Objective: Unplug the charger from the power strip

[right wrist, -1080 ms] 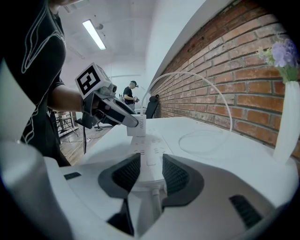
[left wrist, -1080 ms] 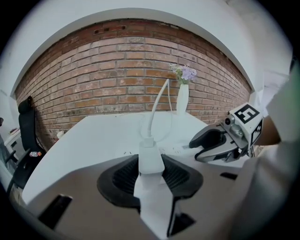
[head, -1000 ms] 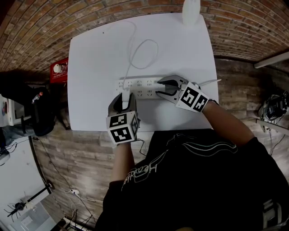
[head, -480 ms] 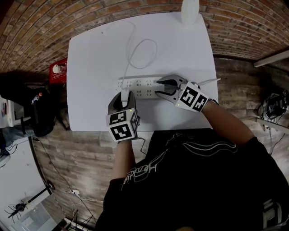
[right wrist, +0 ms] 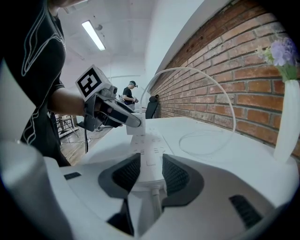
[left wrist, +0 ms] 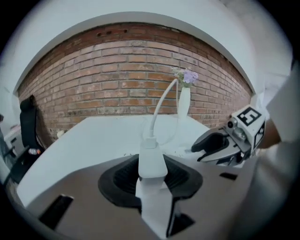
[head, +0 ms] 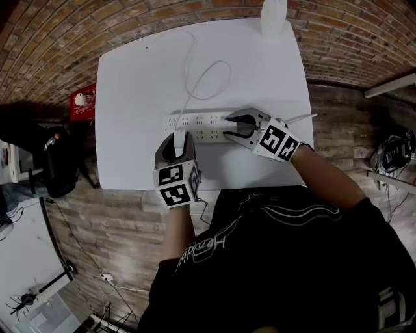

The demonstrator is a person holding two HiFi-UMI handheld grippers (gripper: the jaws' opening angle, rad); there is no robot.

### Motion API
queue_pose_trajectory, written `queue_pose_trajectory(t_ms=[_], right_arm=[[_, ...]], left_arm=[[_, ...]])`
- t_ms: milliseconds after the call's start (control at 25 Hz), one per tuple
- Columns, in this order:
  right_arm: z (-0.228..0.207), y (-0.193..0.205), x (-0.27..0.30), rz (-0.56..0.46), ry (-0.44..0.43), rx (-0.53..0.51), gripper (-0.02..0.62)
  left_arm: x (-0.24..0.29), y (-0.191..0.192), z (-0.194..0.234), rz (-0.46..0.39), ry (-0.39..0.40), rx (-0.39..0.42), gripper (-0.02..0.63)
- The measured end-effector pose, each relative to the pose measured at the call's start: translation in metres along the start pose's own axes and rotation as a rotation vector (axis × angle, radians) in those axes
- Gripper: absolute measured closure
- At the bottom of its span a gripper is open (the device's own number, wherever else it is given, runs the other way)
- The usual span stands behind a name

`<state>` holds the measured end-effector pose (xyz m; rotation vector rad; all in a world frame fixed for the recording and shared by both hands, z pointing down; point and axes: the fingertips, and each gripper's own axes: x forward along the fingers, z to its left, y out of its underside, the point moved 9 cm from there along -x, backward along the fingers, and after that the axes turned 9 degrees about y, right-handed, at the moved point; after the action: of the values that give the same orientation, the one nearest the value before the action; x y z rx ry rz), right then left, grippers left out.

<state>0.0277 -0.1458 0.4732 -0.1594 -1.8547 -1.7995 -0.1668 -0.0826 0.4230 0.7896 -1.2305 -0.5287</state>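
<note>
Charger: small white plastic plug block (left wrist: 152, 161) on a white cable, at the left end of the long white power strip (head: 203, 121); looks still seated.
Left gripper (head: 177, 142): clamped on the charger.
Right gripper (right wrist: 150, 174): jaws wide, gripping the strip's cord end.
Risk: a skewed pull could lift the strip or slip off the smooth casing.
Surface: white tabletop (head: 130, 78); white vase (head: 273, 16) at the far edge.
Room: brick wall, plank floor.

Strip (head: 201, 121) lies mid-table (head: 130, 84). Charger (head: 177, 142) sits at strip's L end, betw. L gripper (head: 177, 136) jaws. Strip's R end sits betw. R gripper (head: 229, 126) jaws. Cable (head: 209, 70) loops behind strip; vase (head: 273, 16) well behind, at table's far edge.
</note>
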Motion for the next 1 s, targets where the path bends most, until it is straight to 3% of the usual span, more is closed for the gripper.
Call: queue_pose_trajectory(t_ms=[80, 120, 280, 320, 360, 480, 520, 600, 640, 880, 1000], right_arm=[[0.000, 0.000, 0.000, 0.003, -0.002, -0.003, 0.468], [0.000, 0.000, 0.000, 0.003, -0.002, -0.004, 0.468], [0.000, 0.001, 0.000, -0.003, 0.004, 0.002, 0.468], [0.000, 0.001, 0.000, -0.006, 0.004, 0.004, 0.468], [0.000, 0.001, 0.000, -0.006, 0.004, 0.005, 0.468], [0.000, 0.001, -0.001, 0.001, 0.000, -0.001, 0.468], [0.000, 0.001, -0.001, 0.003, -0.001, -0.003, 0.468], [0.000, 0.001, -0.001, 0.002, -0.001, -0.004, 0.468], [0.000, 0.002, 0.000, 0.002, 0.000, -0.003, 0.468], [0.002, 0.002, 0.000, 0.011, 0.005, 0.009, 0.468], [0.000, 0.000, 0.001, 0.049, 0.005, 0.020, 0.468]], left_arm=[[-0.001, 0.004, 0.009, -0.012, 0.052, -0.123, 0.471], [-0.001, 0.004, 0.011, -0.011, 0.058, -0.135, 0.471], [-0.002, -0.002, -0.006, 0.025, -0.027, 0.098, 0.469], [-0.002, -0.003, -0.007, 0.023, -0.025, 0.100, 0.471], [-0.003, -0.003, -0.005, 0.013, -0.007, 0.056, 0.471], [-0.016, -0.004, 0.017, -0.070, 0.053, -0.183, 0.471], [-0.023, -0.009, 0.025, -0.090, 0.034, -0.195, 0.471], [-0.036, -0.023, 0.035, -0.099, -0.006, -0.137, 0.471], [-0.041, -0.028, 0.039, -0.106, 0.007, -0.141, 0.471], [-0.055, -0.035, 0.036, -0.190, 0.217, -0.403, 0.471], [-0.055, -0.033, 0.024, -0.202, 0.320, -0.495, 0.471]])
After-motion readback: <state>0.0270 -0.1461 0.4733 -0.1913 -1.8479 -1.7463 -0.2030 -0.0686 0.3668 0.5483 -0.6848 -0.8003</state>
